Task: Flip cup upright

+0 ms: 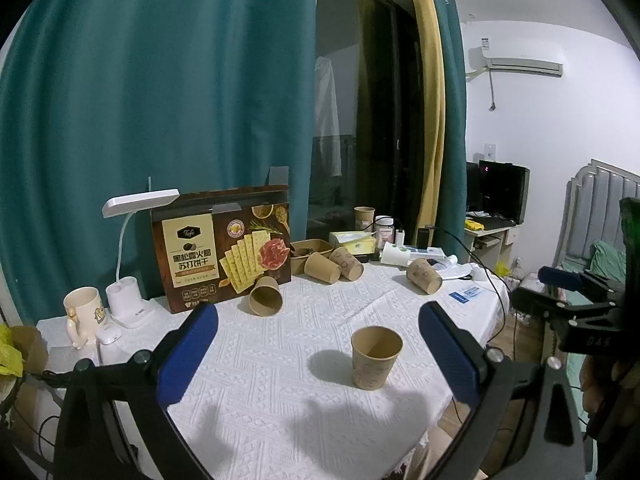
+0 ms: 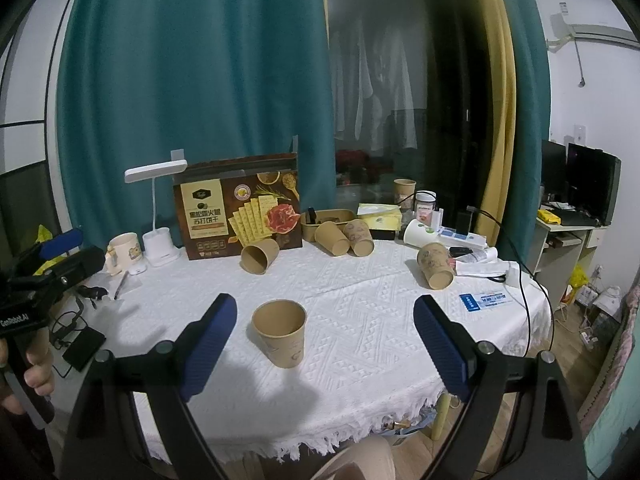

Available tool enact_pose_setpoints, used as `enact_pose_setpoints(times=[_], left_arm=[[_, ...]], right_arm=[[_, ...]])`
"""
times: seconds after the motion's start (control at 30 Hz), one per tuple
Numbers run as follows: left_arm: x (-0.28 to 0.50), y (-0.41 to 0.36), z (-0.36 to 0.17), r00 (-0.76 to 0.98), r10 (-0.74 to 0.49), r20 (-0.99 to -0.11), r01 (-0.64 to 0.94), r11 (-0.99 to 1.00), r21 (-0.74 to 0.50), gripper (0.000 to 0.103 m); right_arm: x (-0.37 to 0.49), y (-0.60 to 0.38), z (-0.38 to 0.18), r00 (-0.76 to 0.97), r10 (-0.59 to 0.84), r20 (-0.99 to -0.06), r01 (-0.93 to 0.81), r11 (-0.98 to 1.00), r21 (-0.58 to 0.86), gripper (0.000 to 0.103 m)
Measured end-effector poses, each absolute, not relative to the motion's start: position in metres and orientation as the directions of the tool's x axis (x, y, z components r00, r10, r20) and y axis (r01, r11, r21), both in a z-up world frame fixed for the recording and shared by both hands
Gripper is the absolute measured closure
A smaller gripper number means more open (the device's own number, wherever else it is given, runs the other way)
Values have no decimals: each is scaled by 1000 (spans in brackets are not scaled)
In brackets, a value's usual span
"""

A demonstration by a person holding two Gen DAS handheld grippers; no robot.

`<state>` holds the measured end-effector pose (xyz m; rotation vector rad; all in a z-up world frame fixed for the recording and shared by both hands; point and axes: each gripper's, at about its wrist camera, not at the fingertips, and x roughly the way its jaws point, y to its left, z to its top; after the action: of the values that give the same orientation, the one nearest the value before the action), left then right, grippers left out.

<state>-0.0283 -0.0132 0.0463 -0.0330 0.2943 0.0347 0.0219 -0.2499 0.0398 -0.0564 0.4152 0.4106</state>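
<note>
A brown paper cup [image 1: 375, 357] [image 2: 281, 333] stands upright, mouth up, near the front of the white-clothed table [image 1: 288, 360] [image 2: 360, 312]. Several more paper cups lie on their sides farther back: one by the cracker box [image 1: 265, 297] [image 2: 259, 255], a pair in the middle [image 1: 334, 265] [image 2: 345, 237], one at the right [image 1: 425, 275] [image 2: 436, 265]. My left gripper [image 1: 318, 354] is open, above the front edge, nothing between its fingers. My right gripper [image 2: 324, 344] is open too, and empty. Each gripper shows at the other view's edge [image 1: 576, 292] [image 2: 44, 264].
A brown cracker box [image 1: 224, 248] [image 2: 240, 208], a white desk lamp [image 1: 128, 280] [image 2: 158, 216] and a mug [image 1: 83, 314] [image 2: 124, 250] stand at the back left. Tissue box, jar, another upright cup [image 1: 364, 218] [image 2: 404, 190] and cables crowd the back right. A person's hand [image 2: 34, 376] holds the left gripper's handle.
</note>
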Motion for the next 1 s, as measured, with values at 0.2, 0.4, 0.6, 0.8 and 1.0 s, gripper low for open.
enact_pose_setpoints(times=[0.2,0.4,0.6,0.8,1.0], left_arm=[[-29,-15,47,957,25,-289,-33,999,-26,3],[-30,-14,47,957,24,-288,-33,999,-27,3],[-30,-14,47,957,23,-288,-32,999,-27,3],[-30,-15,47,958,22,-286,-31,999,-25,3],[-29,-16,50,959,19,-282,-28,999,-26,3]], right_arm=[[22,-250,40,834,376,-404,-399,916,29,14],[22,-250,39,833,377,-404,-400,916,30,14],[22,-252,38,832,378,-406,-401,916,30,14],[23,-251,37,832,378,-406,-401,915,31,14],[23,-252,38,831,379,-406,-402,915,31,14]])
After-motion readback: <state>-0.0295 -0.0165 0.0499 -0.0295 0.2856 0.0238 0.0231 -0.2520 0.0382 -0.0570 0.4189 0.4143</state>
